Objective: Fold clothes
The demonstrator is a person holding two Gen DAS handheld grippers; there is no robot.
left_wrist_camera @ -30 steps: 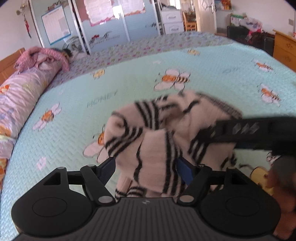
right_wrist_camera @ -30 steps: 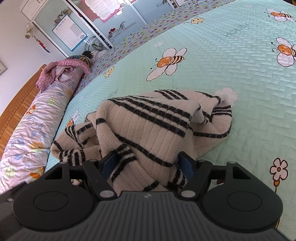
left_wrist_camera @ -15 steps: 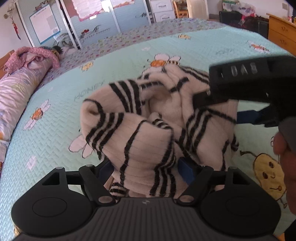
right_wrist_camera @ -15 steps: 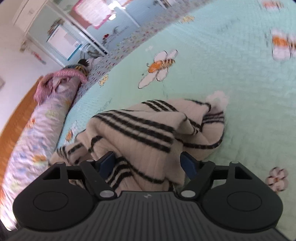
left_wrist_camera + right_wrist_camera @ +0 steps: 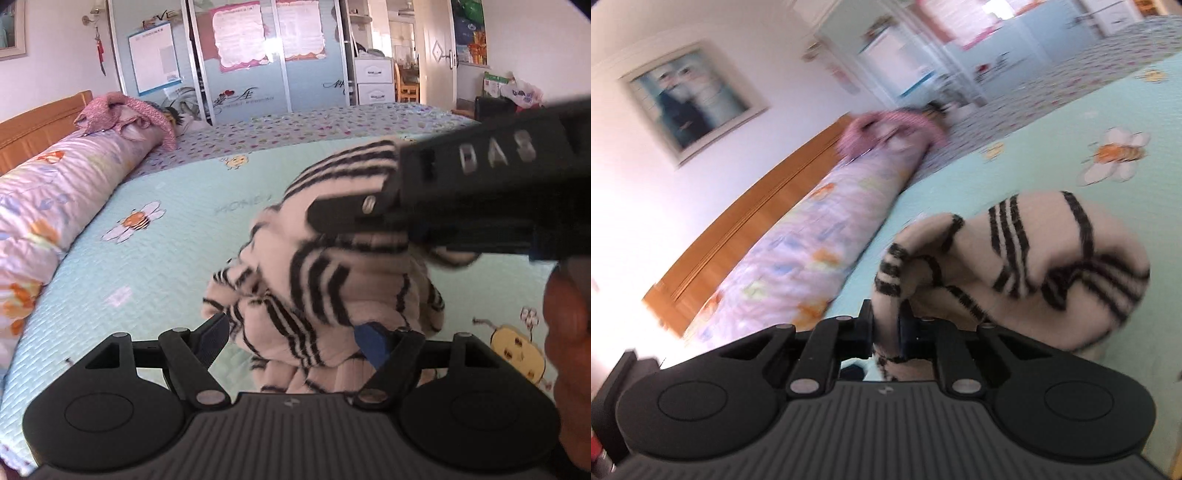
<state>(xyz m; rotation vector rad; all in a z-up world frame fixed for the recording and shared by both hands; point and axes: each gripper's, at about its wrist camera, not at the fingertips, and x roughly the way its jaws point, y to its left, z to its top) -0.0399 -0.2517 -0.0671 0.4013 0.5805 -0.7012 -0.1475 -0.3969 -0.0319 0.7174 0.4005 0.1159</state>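
The right gripper (image 5: 886, 332) is pinching a thin edge of the sweater (image 5: 1015, 266) between its closed fingers, and the sweater is hanging from it in a bunch above the bed (image 5: 1052, 155). In the left view the right gripper (image 5: 354, 214) is reaching across from the right side, with the cloth drooping under it. The left gripper (image 5: 295, 332) is standing wide, and the lower part of the sweater (image 5: 325, 280) is lying between its two fingers, but they are not pressing it. The sweater is still crumpled, not flat and not folded, and it is sitting near the middle of the bed (image 5: 147, 266). The right view is blurring, so the gripper is probably moving fast. I am thinking the hold is weak, because only a narrow strip is between the fingers; a quick pull may let the knit slip out. Also, if the left gripper is closing now, it may be catching several layers together, and then the sweater will not be opening flat.
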